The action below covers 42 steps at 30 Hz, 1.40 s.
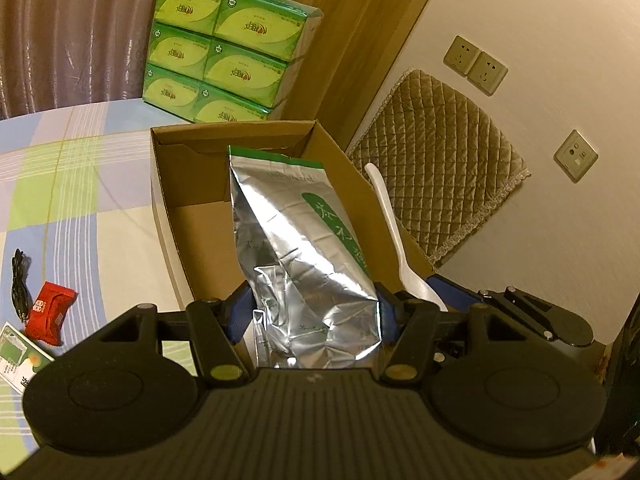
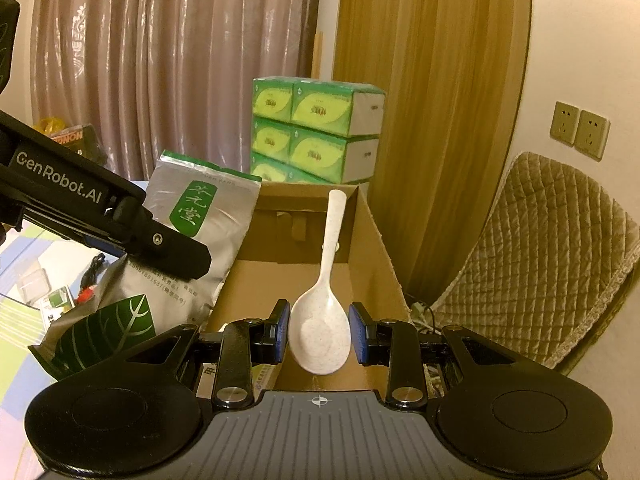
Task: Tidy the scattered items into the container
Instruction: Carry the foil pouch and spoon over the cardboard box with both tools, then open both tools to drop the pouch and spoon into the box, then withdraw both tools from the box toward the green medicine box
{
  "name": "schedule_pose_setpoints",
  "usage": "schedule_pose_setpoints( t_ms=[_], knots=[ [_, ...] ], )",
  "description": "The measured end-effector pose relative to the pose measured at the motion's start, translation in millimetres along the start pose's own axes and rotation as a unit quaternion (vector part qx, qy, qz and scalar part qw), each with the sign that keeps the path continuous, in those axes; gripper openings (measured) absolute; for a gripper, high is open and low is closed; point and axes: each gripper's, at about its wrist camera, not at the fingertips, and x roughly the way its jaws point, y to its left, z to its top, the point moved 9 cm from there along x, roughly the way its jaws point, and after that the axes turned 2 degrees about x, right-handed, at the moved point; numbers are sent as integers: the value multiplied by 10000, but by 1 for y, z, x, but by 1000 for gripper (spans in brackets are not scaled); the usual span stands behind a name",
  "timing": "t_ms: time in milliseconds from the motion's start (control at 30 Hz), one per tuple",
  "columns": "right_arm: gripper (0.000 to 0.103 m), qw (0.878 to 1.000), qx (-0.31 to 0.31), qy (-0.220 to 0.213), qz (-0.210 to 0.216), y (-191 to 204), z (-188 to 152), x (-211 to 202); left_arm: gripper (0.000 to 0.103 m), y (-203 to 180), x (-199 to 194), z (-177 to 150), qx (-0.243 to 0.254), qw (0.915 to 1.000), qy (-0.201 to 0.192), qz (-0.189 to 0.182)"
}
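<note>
The left gripper [image 1: 310,312] holds a silver bag [image 1: 304,248] between its blue fingers [image 1: 236,316], which press on the bag's two sides. The bag sticks out ahead of the fingers, and its top end hangs over the open box [image 1: 192,184]. The right gripper [image 2: 319,334] holds a white spoon [image 2: 320,320]. Its fingers [image 2: 281,332] are close together and pinch the round bowl of the spoon, and the handle points away from them, out over the box. The box sits on a bed with a checked sheet [image 1: 72,184] and looks empty where its floor shows. To the left of the left fingers, on the sheet, lie a red packet [image 1: 52,312], a black cable [image 1: 20,284] and a card [image 1: 20,356]. Past the box, far ahead of the fingers, stands a stack of green tissue packs [image 1: 224,52]. To the right of the fingers a quilted cushion [image 1: 440,168] leans on the wall.
</note>
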Motion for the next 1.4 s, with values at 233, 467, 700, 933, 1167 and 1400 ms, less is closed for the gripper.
schedule_pose_setpoints(
  t_ms=[233, 467, 700, 933, 1167, 1400],
  knots=[
    [29, 10000, -27, 1, 9, 2, 0, 1, 59, 3, -1, 1, -103, 9999, -16, 31],
    [29, 10000, -51, 21, 20, 5, -1, 3, 62, 9, -12, 1, -32, 9999, -111, 102],
    [29, 9998, -155, 49, 121, 14, -1, 0, 62, 13, -25, -10, 70, 9996, -166, 213],
    [63, 9995, -267, -135, 73, 15, -5, -7, 63, 23, -45, -24, 191, 9986, -234, 439],
    [63, 9999, -102, -28, 103, 18, -21, -29, 71, 38, -71, -49, 211, 9968, -301, 708],
    [63, 9996, -88, -116, 245, 45, -32, -67, 84, 54, -103, -87, 252, 9931, -318, 1098]
  ],
)
